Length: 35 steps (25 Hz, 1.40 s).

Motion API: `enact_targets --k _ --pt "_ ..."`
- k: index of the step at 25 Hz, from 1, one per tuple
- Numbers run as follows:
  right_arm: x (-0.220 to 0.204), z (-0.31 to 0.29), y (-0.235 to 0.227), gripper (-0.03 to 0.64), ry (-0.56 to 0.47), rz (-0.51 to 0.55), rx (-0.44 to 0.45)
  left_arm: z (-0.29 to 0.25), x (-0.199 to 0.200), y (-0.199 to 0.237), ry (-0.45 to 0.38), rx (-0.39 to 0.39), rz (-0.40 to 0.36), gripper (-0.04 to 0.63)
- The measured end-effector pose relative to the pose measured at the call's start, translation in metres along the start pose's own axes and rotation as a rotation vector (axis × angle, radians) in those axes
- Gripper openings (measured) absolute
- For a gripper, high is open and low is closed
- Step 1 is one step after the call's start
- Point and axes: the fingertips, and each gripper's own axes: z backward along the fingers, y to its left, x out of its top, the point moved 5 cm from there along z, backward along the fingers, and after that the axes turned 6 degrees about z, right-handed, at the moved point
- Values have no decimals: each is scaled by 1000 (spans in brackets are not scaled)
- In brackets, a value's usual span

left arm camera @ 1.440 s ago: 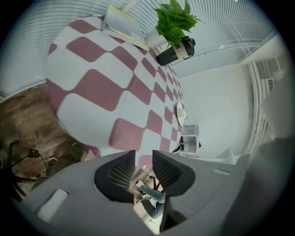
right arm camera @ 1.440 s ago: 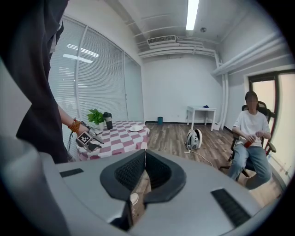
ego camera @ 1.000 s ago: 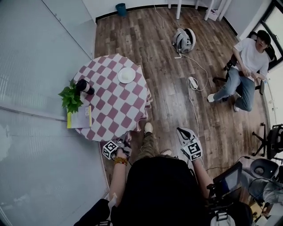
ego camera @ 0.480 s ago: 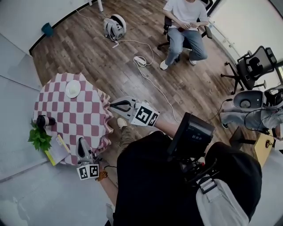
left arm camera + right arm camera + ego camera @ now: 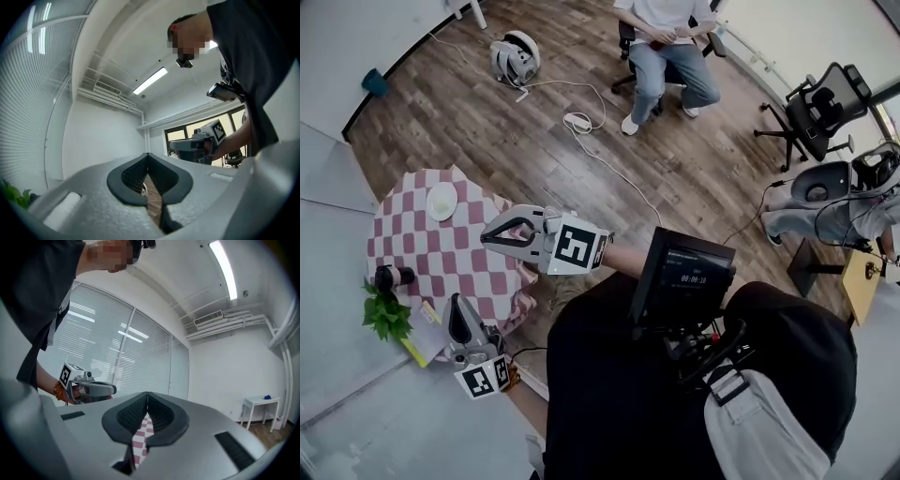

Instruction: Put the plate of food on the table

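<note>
A white plate (image 5: 441, 201) rests on the far side of the round table with a pink-and-white checked cloth (image 5: 412, 246); whether it holds food is too small to tell. My right gripper (image 5: 487, 236) hangs over the table's near edge, well short of the plate, jaws shut on nothing. My left gripper (image 5: 454, 305) is at the table's near-left rim, also shut and empty. In the left gripper view the pads (image 5: 140, 176) meet at the tips, pointing up into the room. In the right gripper view the pads (image 5: 159, 416) meet too, with checked cloth showing below.
A potted plant (image 5: 384, 314), a dark cup (image 5: 389, 277) and a yellow book (image 5: 422, 342) sit at the table's left side. A seated person (image 5: 661, 47), office chairs (image 5: 820, 98), a floor cable (image 5: 578, 122) and a white device (image 5: 514, 58) lie beyond.
The head view has swung round. My right gripper has risen and come left over the table's edge. My left gripper has shifted to the table's near-left rim.
</note>
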Motion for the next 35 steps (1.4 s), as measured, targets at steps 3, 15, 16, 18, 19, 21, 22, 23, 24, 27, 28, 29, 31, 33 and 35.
enact_targets --k 3,15,16,18,19,21,22,23,24,27,28,29,31,33,35 --pt "4 -2 -3 11 -11 9 5 -9 7 -7 -18 -20 -32 6" --pt "-26 -2 4 11 -6 36 30 -24 -19 -14 10 -10 -30 6" --pt "-29 -3 5 11 -5 33 34 -25 -21 -14 16 -8 -31 6" --pt "-35 -4 8 11 0 32 48 -25 -27 -14 27 2 -38 6" --pt "-39 -4 9 11 6 40 58 -25 -30 -14 33 9 -43 6" --pt "-48 -1 11 11 29 64 69 -26 -37 -16 42 16 -49 6" --pt "-52 1 10 11 40 71 66 -28 -41 -17 45 15 -49 6" --pt "-57 4 10 11 48 74 61 -29 -44 -18 45 17 -46 6" --pt "-61 6 9 9 52 74 58 -30 -47 -18 44 23 -42 6" --pt "-78 6 10 9 70 62 62 -28 -56 -14 37 52 -23 6" --pt "-85 5 11 9 79 53 66 -26 -62 -13 46 61 -19 6" --pt "-91 4 12 11 86 43 71 -24 -67 -11 60 69 -18 6" --pt "-103 2 14 9 95 30 79 -23 -77 -9 89 78 -23 6" --pt "-113 0 15 9 105 10 76 -22 -87 -7 108 85 -18 6" --pt "-121 0 15 9 116 -6 71 -22 -97 -6 118 92 -6 6"
